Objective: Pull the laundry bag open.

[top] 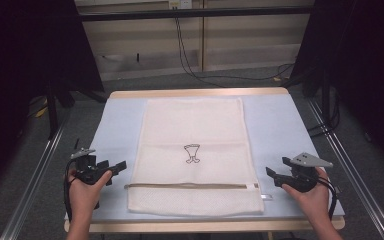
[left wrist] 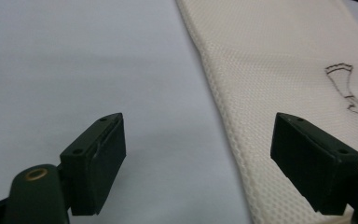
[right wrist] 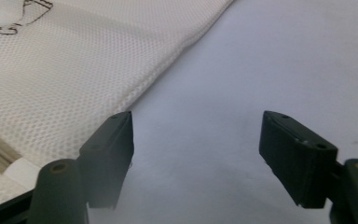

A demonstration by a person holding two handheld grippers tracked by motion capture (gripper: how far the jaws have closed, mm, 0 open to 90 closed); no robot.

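The left claw [top: 114, 167] is wide open and holds nothing. It sits at the bag's [top: 195, 150] 9 o'clock edge, just beside it. The right claw [top: 276, 170] is wide open too, with nothing in it, near the bag's 3 o'clock edge. The white mesh bag lies flat in the middle of the table [top: 275, 125]. Bare table runs down both long sides. A zip [top: 190, 186] crosses the bag near its 6 o'clock edge. A small black cup drawing [top: 192, 153] sits mid-bag; I see no words.
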